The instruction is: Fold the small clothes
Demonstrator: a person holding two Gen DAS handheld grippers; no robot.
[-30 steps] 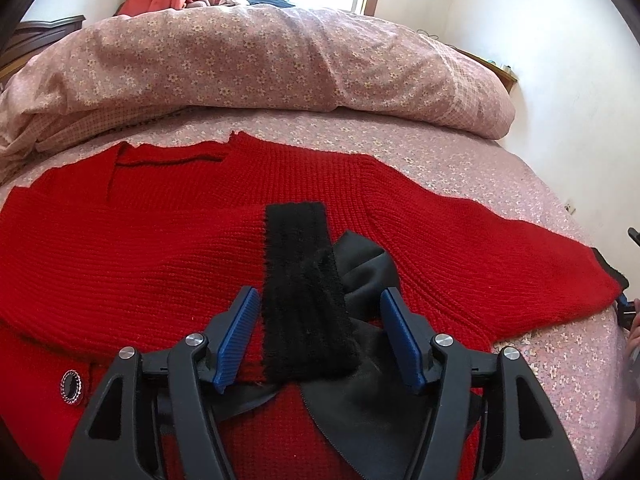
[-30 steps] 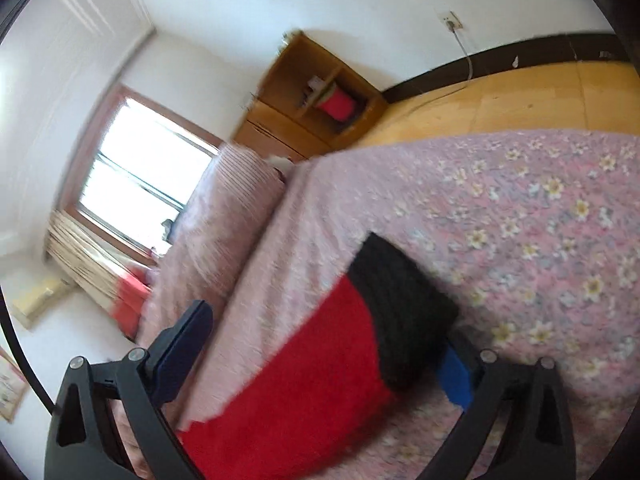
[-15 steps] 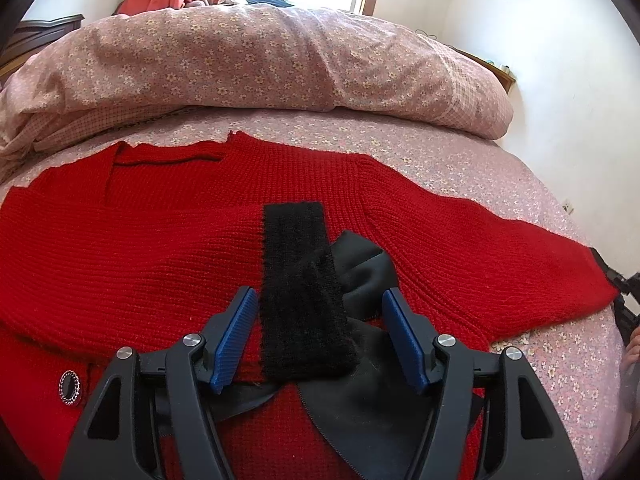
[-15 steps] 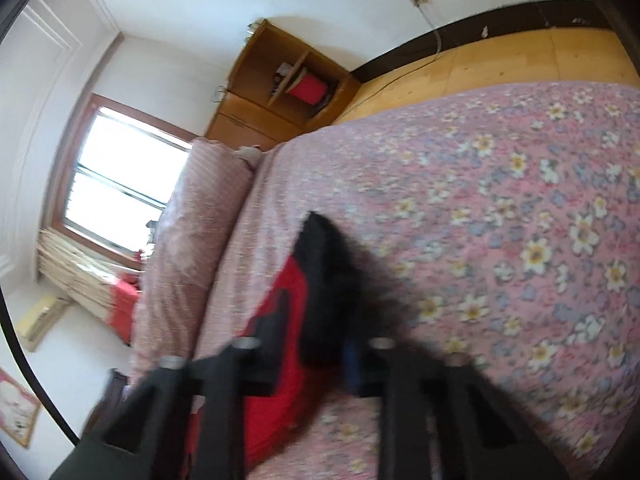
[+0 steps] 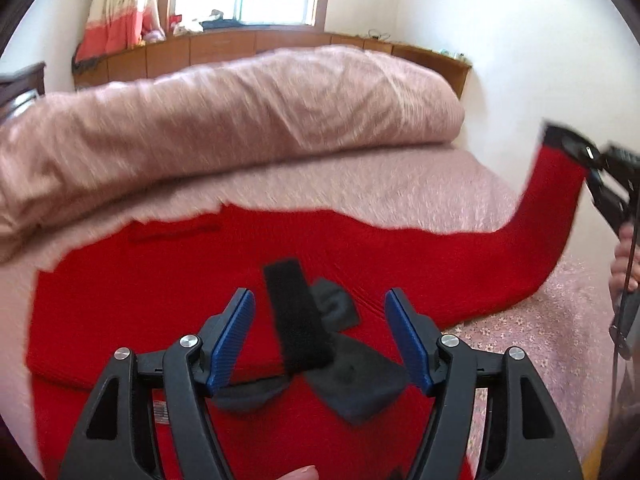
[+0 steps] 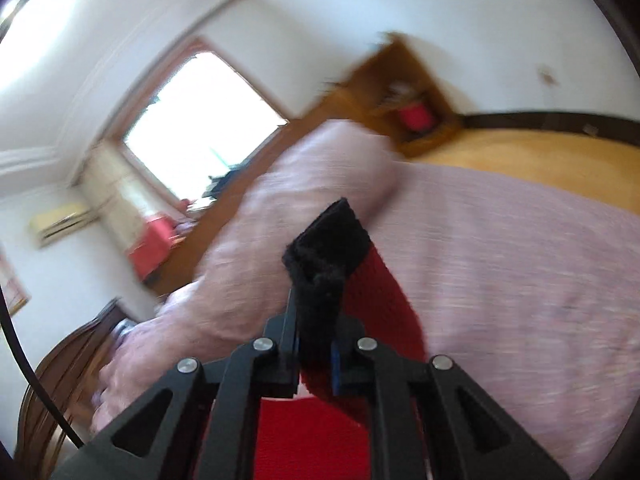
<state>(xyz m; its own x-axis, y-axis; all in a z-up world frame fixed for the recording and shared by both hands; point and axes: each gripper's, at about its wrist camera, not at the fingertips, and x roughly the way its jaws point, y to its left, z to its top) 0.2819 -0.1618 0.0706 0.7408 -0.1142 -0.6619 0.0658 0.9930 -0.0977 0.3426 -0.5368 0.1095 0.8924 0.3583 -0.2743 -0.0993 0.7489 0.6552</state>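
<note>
Now | right tool (image 6: 316, 354) pinching black sleeve cuff (image 6: 326, 248) of red sweater (image 5: 160, 292) | left tool (image 5: 320, 336) spread, empty

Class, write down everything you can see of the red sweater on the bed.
The red sweater is a ribbed knit with black cuffs, lying spread on the floral bedsheet. One sleeve is folded across its body, black cuff between the open left gripper. The other sleeve is lifted off the bed, its cuff pinched in the right gripper.

The sweater (image 5: 168, 304) is lying on the bed (image 5: 400, 188) ahead of the left gripper (image 5: 320, 332); the rolled quilt (image 5: 224, 112) is lying behind it.
</note>
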